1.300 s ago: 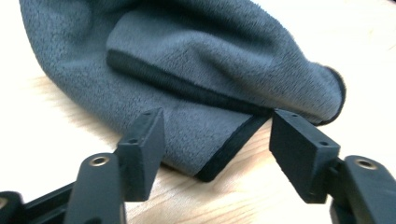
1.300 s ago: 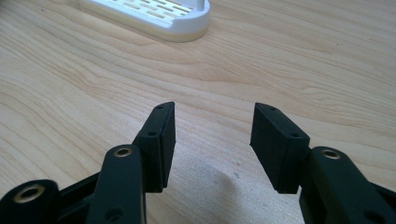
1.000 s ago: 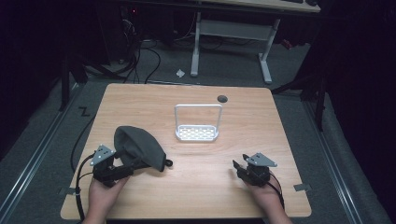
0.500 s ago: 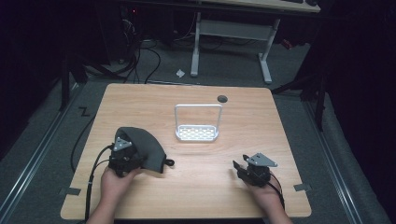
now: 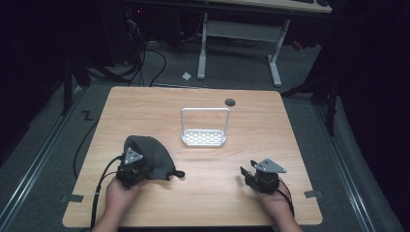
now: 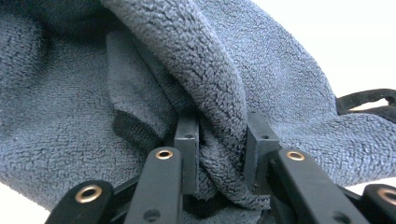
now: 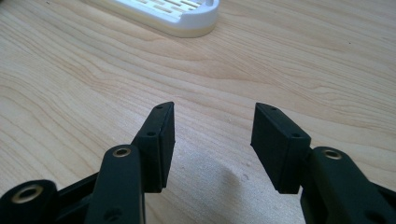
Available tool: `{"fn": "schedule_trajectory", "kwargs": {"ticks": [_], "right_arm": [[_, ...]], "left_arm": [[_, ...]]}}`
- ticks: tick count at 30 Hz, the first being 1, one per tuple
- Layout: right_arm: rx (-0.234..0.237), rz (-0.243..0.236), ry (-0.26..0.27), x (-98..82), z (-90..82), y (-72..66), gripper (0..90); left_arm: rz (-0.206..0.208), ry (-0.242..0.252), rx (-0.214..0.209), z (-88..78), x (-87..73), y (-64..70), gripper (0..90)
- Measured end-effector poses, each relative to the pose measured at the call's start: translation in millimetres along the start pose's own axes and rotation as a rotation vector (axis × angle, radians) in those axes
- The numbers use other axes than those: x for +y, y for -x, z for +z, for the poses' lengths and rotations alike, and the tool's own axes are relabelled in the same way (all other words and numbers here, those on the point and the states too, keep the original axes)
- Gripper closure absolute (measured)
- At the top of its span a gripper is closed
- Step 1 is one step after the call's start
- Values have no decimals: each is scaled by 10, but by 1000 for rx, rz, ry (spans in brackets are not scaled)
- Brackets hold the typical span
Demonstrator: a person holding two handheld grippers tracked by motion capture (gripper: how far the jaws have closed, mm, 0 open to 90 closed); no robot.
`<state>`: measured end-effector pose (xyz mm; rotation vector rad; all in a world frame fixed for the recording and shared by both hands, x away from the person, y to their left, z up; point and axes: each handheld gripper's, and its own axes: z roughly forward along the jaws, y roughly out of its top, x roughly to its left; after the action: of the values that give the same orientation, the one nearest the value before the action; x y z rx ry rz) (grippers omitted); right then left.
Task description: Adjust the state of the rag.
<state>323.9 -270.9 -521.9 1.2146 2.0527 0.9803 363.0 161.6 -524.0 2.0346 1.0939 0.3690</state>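
Note:
A dark grey fleece cloth (image 5: 153,153) lies crumpled at the table's near left, a black loop (image 5: 178,173) sticking out at its right. My left gripper (image 5: 137,163) is pushed into its near edge. In the left gripper view a thick fold of the cloth (image 6: 224,93) runs between the two pads (image 6: 187,144), which have just been closing and now pinch it. My right gripper (image 5: 247,175) rests at the near right, its jaws open over bare wood in the right gripper view (image 7: 212,135), nothing between them.
A white slotted tray with a tall wire handle (image 5: 204,137) stands at mid-table, ahead of the right gripper (image 7: 177,14). A dark round hole (image 5: 230,102) sits near the wooden table's far edge (image 5: 193,89). Cables and desk legs lie on the floor beyond.
My left hand has moved right and forward from beside the cloth into its near edge, and the cloth has bunched up under it. The right hand has stayed still.

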Motion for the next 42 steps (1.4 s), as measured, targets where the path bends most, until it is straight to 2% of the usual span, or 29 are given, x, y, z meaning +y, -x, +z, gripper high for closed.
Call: {"fn": "schedule_trajectory", "kwargs": {"ticks": [3,4,5,11,18,22,25,29,30,31,35,36,39,40,42], "right_arm": [[1,3,0,1,2,4,499],[2,1,1,3,4,-1,499],[2,1,1,3,4,-1,499],[7,-11,-2,4,10,-13,496],[15,-22,-9,5,23,-45,492],[20,-30,-7,7,27,-65,490],[23,-33,-10,6,28,-79,485],[30,-34,-10,6,27,-84,479],[35,-35,-3,16,7,-86,475],[35,-35,-3,16,7,-86,475],[61,-3,16,67,-62,-108,461],[83,6,27,90,-99,-152,445],[95,-5,37,109,-126,-209,437],[108,-22,47,136,-159,-289,430],[116,-25,49,142,-166,-312,424]], "left_arm": [[36,-7,-48,21,5,180,713],[55,-10,-76,46,15,288,712],[55,-10,-76,46,15,288,712],[119,-13,-168,169,56,695,712],[184,10,-251,356,107,1161,711],[220,16,-278,407,119,1340,709],[231,19,-276,393,122,1369,703],[209,54,-298,280,151,1345,623],[206,69,-298,237,158,1325,580],[201,80,-297,201,162,1305,580],[171,125,-296,2,152,1152,490],[164,129,-291,-31,141,1122,459],[136,125,-296,-84,103,1062,440],[127,124,-296,-97,79,1050,434],[115,121,-300,-116,51,1047,428]]}}
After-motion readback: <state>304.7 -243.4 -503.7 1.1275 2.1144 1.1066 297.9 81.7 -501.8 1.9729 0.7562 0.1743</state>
